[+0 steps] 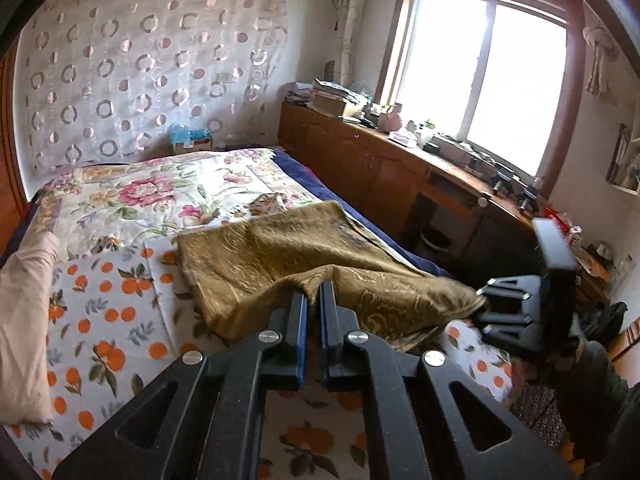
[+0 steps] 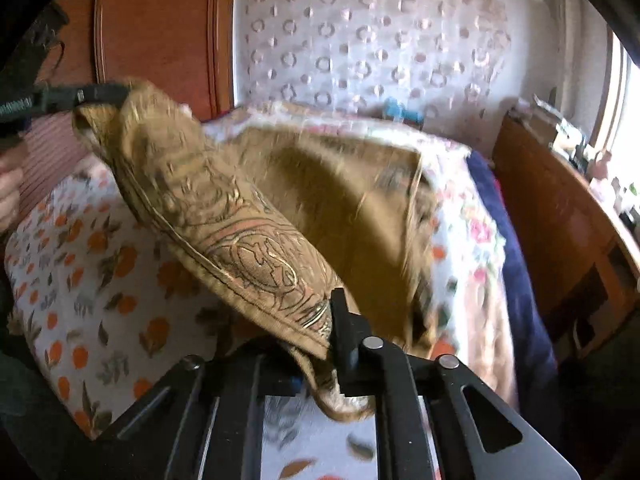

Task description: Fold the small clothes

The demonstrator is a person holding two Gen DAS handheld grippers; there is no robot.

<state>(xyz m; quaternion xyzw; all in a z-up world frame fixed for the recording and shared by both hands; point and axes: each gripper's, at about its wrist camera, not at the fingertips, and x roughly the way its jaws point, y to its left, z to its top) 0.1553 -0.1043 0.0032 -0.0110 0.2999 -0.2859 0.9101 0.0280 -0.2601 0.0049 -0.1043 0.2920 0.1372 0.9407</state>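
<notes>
1. My left gripper (image 1: 313, 296) has its fingers pinched nearly together on a bunched bit of the cloth's (image 1: 280, 256) near edge; only a thin slit shows between the blue pads.
2. My right gripper (image 2: 334, 332) is clamped too: the hem corner runs down between its fingers, and a loose tail of fabric hangs out below.
3. Handling, as I judge it: the cloth is soft and light, and it droops between my two grips, so it won't hold any shape by itself. It looks woven and a little grippy, not slick. Corners and the stitched hem are the places to hold; a grip mid-panel would just bunch it.
4. Looks: golden-brown, with a darker scrolling pattern and a striped, medallion border along the hem. The right view is blurred, so I can't read finer detail.
5. Where it is: the near edge is lifted between the grippers, while the far part lies on the bed (image 1: 100, 320), over the orange-print sheet.
</notes>
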